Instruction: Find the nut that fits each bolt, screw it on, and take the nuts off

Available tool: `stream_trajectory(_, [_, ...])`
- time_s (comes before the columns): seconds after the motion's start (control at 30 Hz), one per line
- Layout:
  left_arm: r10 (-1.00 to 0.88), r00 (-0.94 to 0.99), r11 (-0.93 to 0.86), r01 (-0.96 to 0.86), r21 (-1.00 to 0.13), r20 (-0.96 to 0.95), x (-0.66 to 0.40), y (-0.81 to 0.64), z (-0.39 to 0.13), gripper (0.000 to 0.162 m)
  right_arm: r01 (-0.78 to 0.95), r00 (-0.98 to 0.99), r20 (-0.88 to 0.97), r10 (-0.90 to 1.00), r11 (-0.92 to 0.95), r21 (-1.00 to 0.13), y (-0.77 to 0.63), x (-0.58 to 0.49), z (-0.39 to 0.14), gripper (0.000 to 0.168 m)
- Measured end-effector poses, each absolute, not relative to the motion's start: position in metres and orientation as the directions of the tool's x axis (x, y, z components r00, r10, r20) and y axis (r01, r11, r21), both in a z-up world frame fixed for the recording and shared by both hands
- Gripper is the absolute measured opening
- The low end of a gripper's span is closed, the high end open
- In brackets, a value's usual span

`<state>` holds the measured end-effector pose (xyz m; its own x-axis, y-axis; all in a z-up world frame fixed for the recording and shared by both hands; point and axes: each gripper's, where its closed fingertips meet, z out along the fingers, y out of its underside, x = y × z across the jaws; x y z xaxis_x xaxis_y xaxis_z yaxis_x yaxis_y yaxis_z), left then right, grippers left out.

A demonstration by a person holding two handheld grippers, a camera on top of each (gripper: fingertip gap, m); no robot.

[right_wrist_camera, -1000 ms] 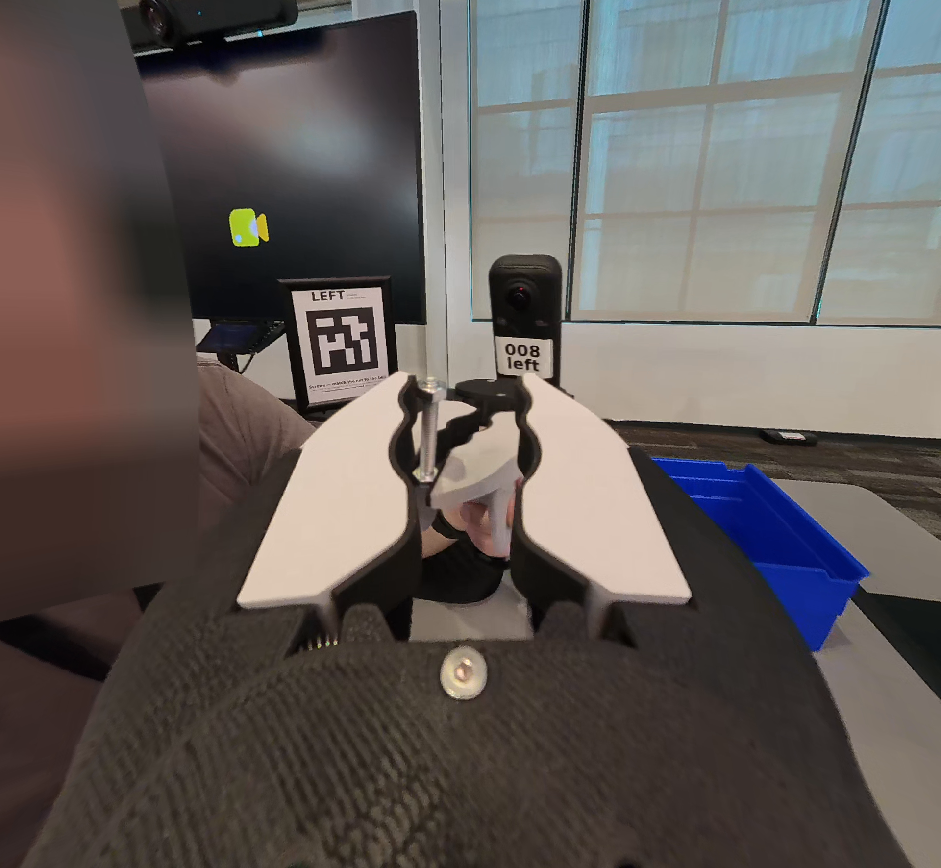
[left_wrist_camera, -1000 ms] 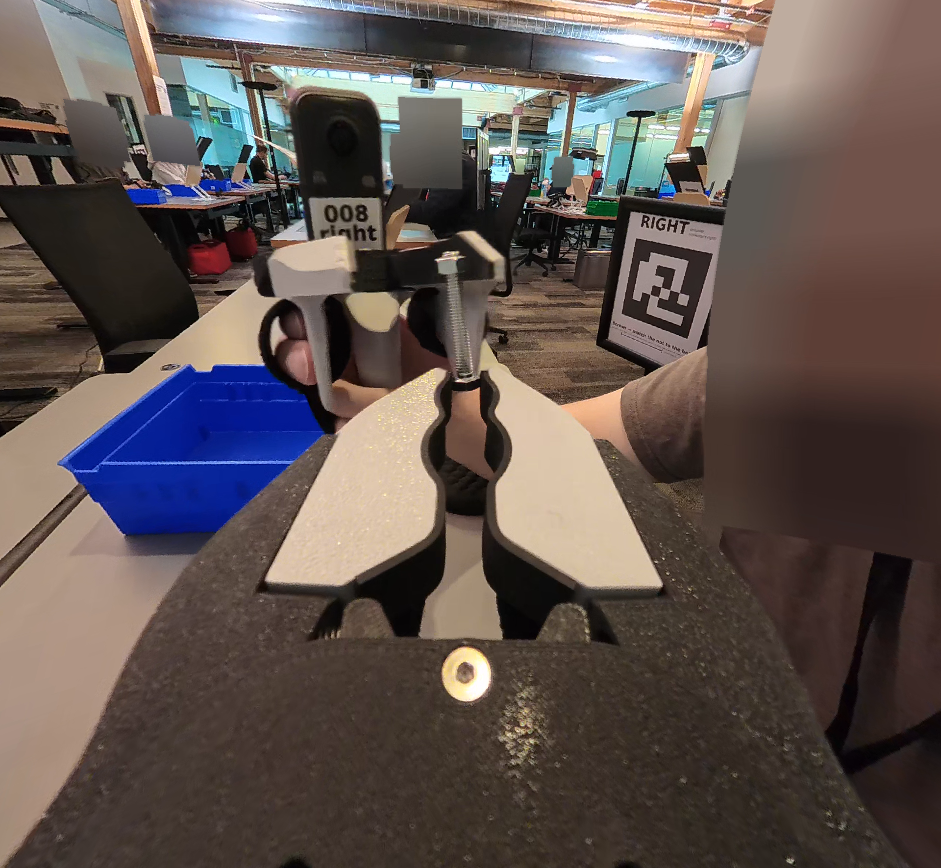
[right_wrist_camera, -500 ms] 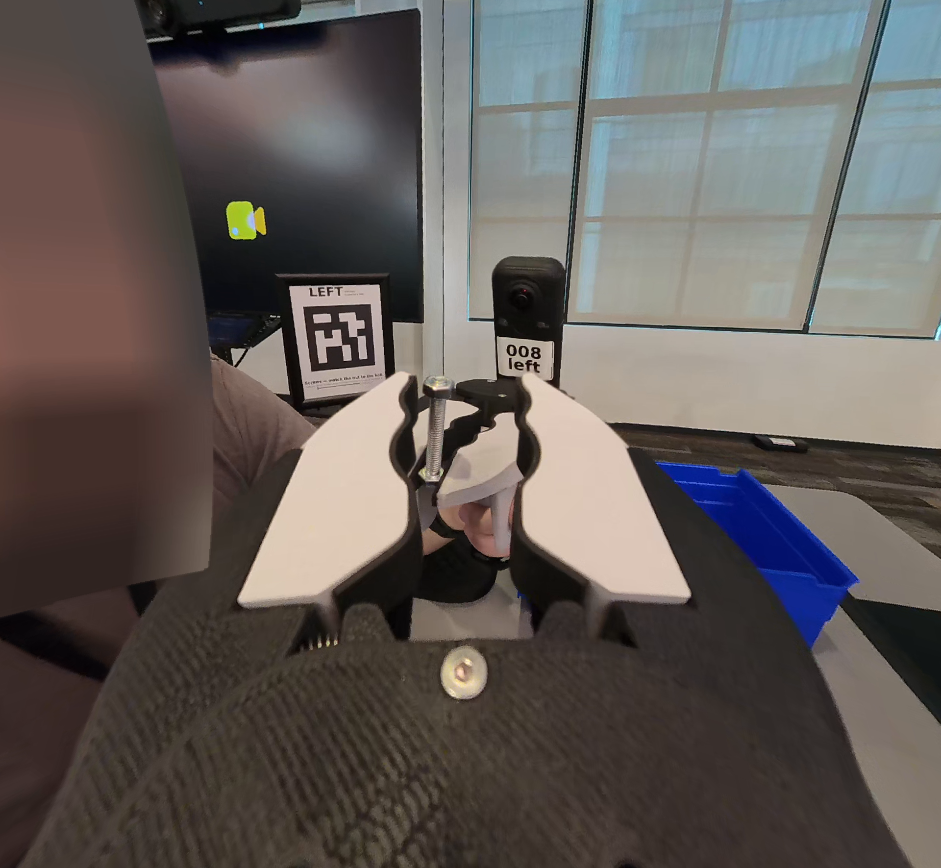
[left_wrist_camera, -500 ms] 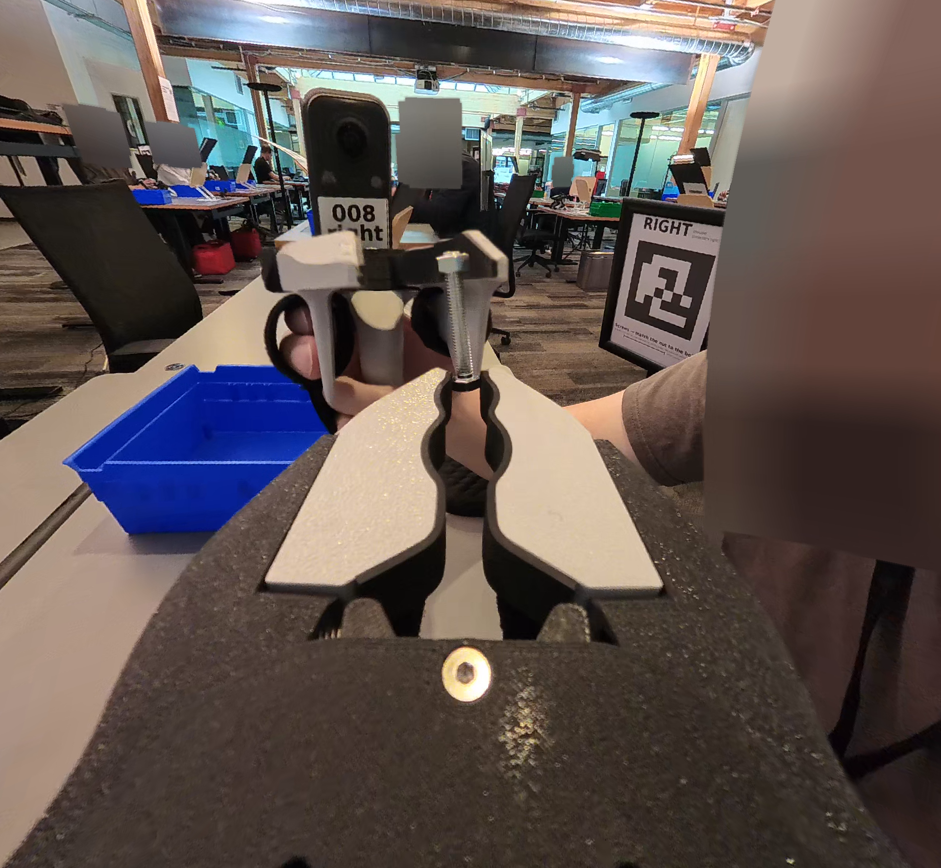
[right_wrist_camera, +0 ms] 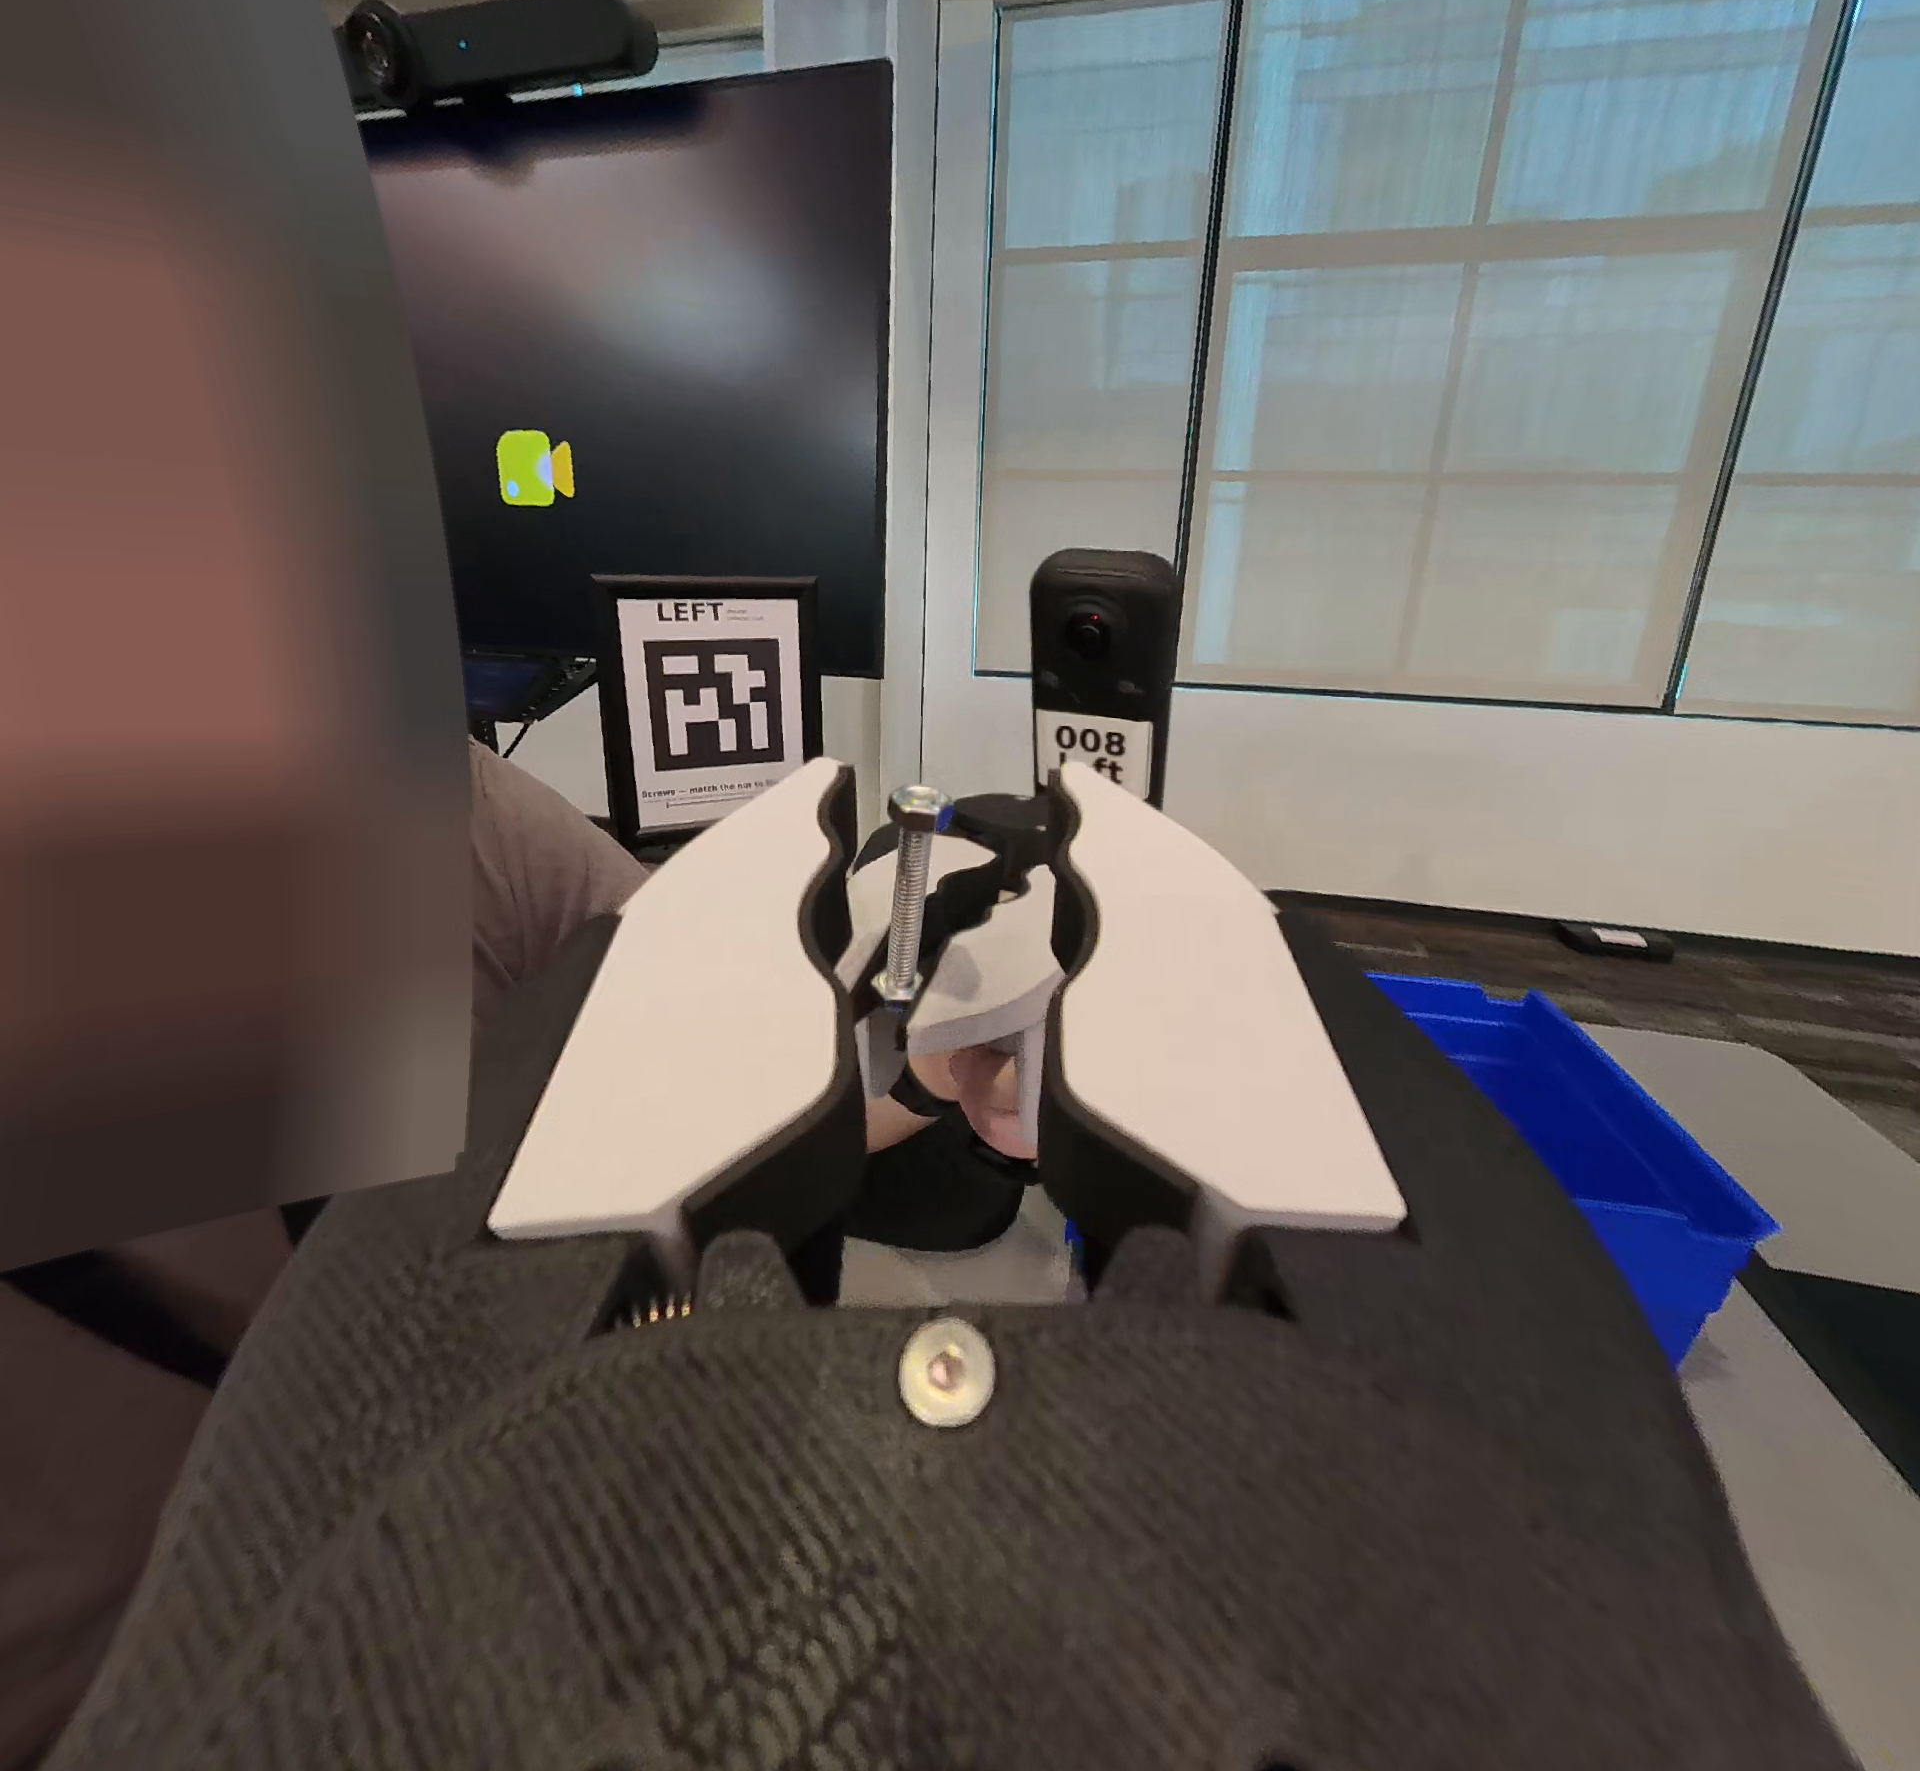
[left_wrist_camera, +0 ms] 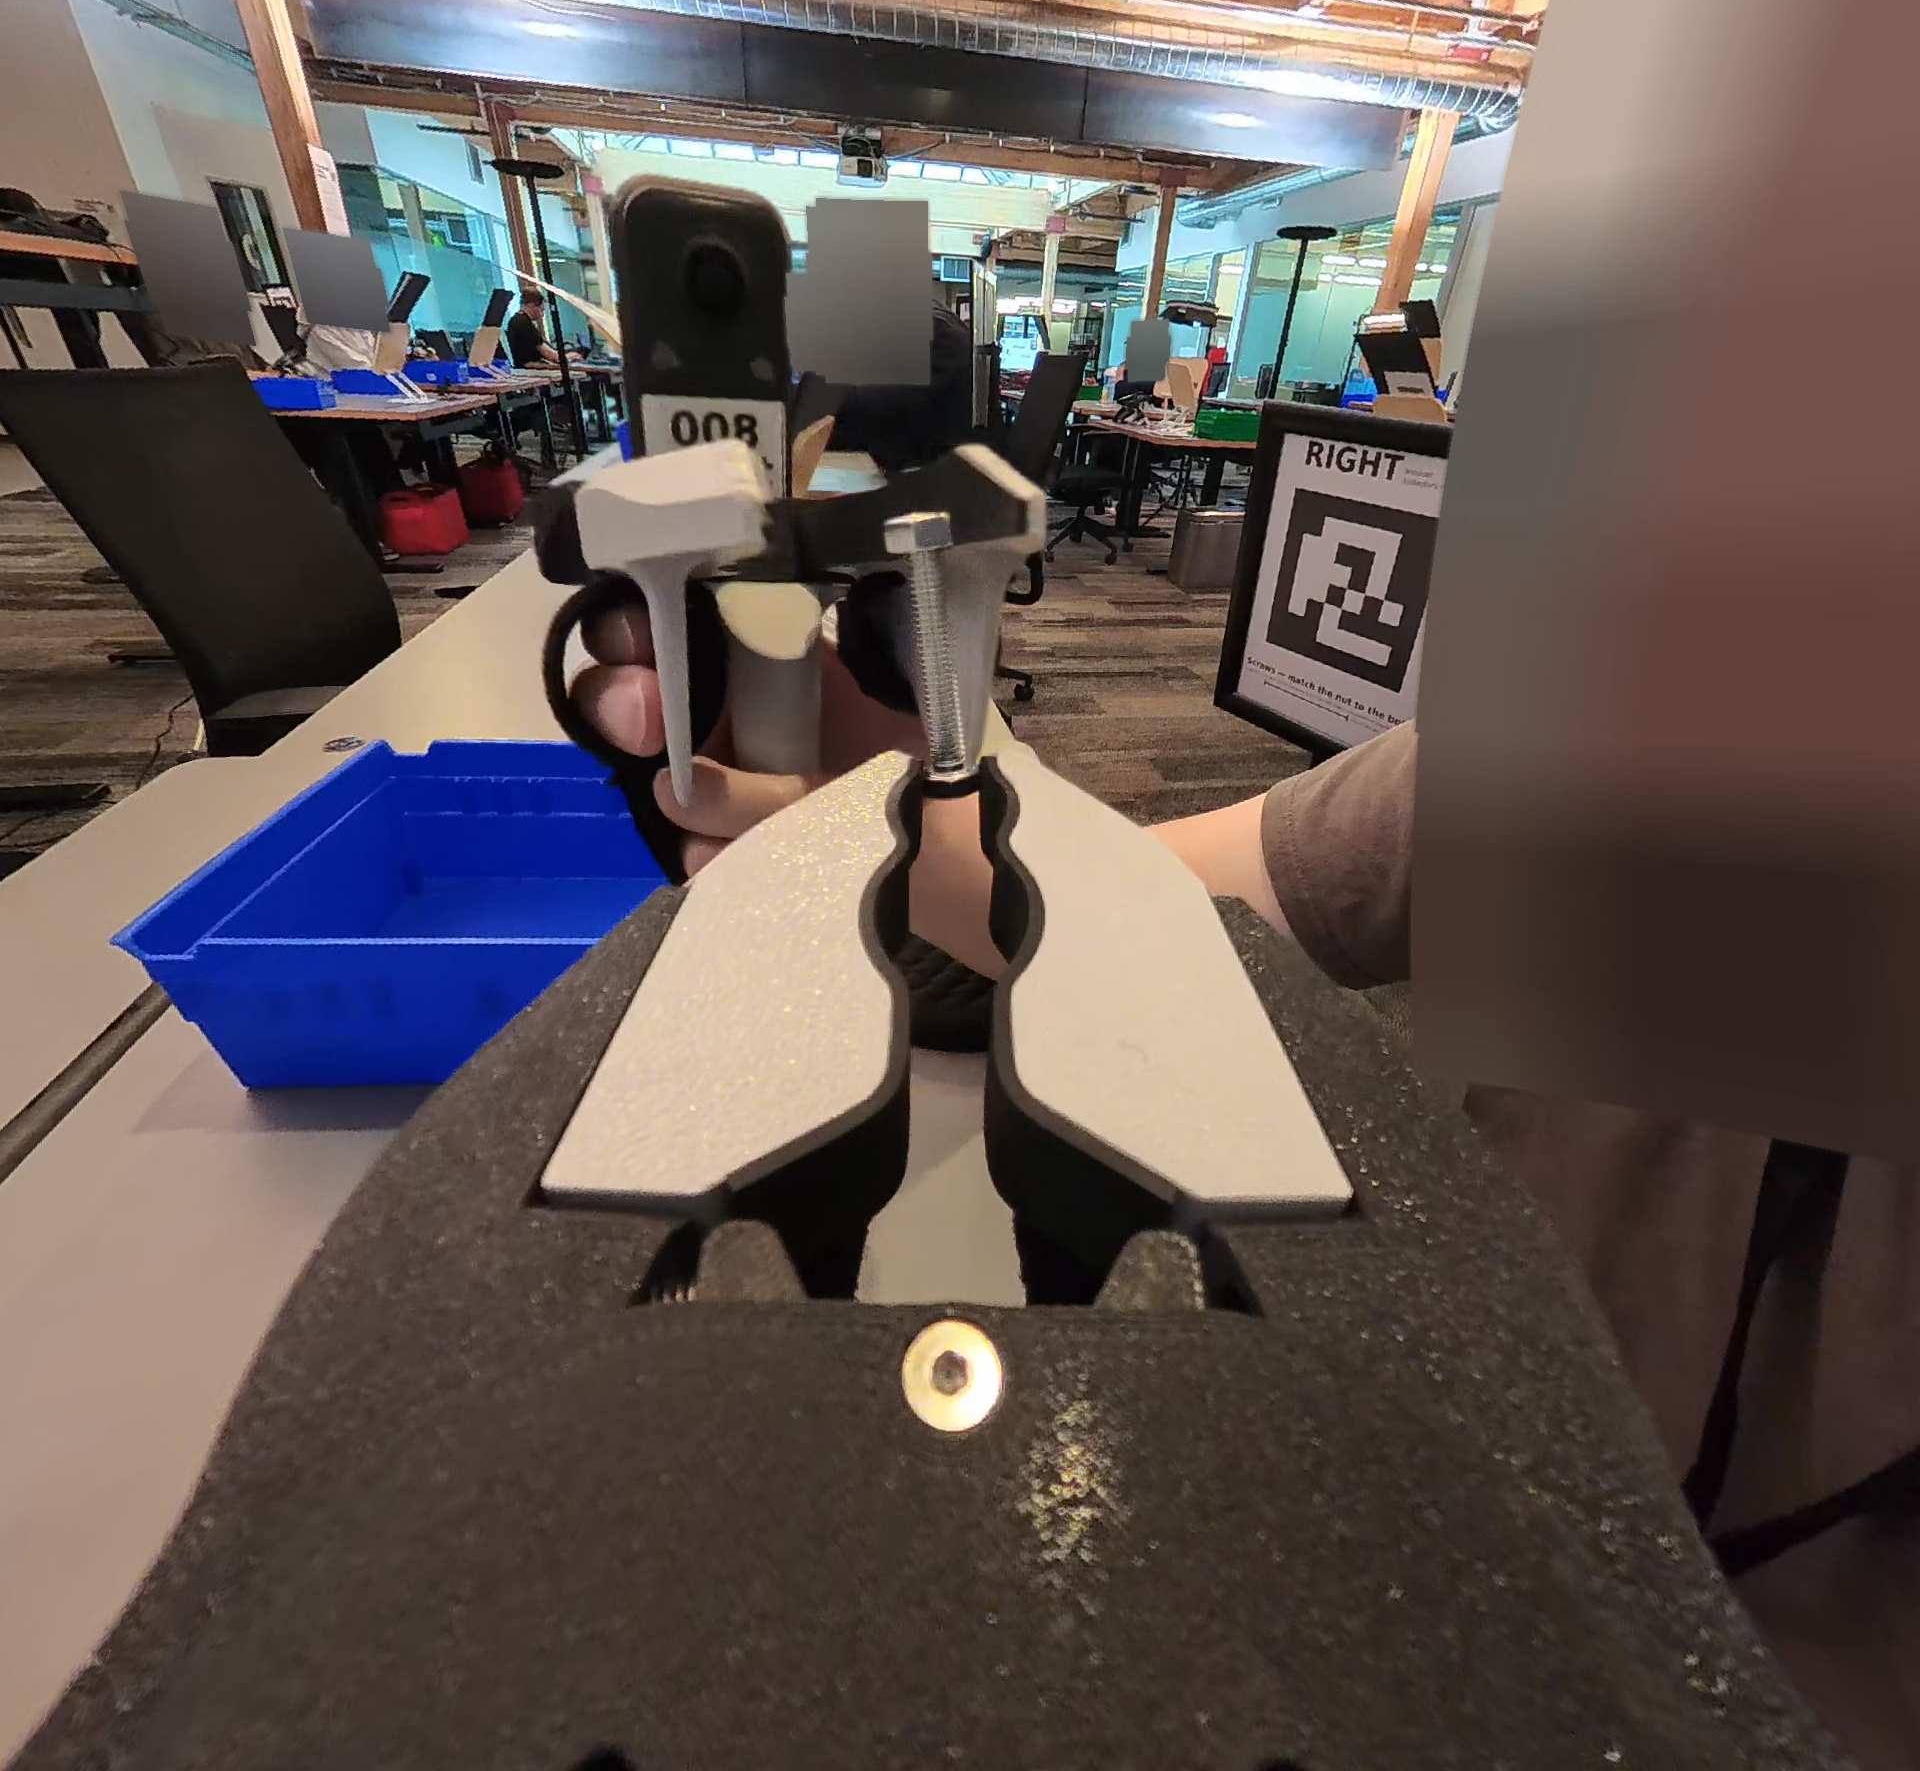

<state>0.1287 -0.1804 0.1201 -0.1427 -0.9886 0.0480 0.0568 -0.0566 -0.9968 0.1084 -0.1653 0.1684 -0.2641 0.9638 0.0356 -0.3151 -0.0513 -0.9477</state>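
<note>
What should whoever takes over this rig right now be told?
Left gripper: shut on the lower end of the bolt, holding it upright in the air.
Right gripper: open, its fingers either side of the bolt's head, with no clear contact.
Nut: on the bolt's lower end, at the left gripper's tips.
Blue bin: on the table beside; no other bolts or nuts are visible.
Done: this nut is on its bolt.
Left: whether it is going on or coming off cannot be told; finish the turning.
</note>
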Motion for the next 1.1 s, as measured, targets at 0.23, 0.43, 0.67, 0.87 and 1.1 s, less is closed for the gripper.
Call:
stream_trajectory(0.23, [-0.989,-0.141,-0.056,0.064,-0.996,0.047,0.128,-0.180,0.122,0.010,-0.320,-0.266,0.021,0.964,-0.067,-0.945,-0.155,0.113,0.164,0.035])
stream_trajectory(0.43, [-0.993,-0.117,-0.025,0.066,-0.998,0.017,0.128,-0.177,0.120,0.010,-0.331,-0.283,0.025,0.959,-0.074,-0.941,-0.158,0.114,0.167,0.036])
stream_trajectory(0.67, [-0.992,-0.004,0.127,0.110,-0.986,-0.128,0.133,-0.169,0.117,0.010,-0.296,-0.169,0.139,0.976,0.084,-0.952,-0.166,0.114,0.171,0.037])
stream_trajectory(0.87, [-0.994,-0.014,0.106,0.125,-0.987,-0.108,0.134,-0.170,0.116,0.010,-0.244,-0.125,0.155,0.980,0.121,-0.962,-0.161,0.114,0.168,0.038])
stream_trajectory(1.1, [-0.995,-0.036,0.089,0.135,-0.987,-0.095,0.133,-0.172,0.118,0.010,-0.241,-0.138,0.111,0.984,0.075,-0.968,-0.154,0.112,0.164,0.038])
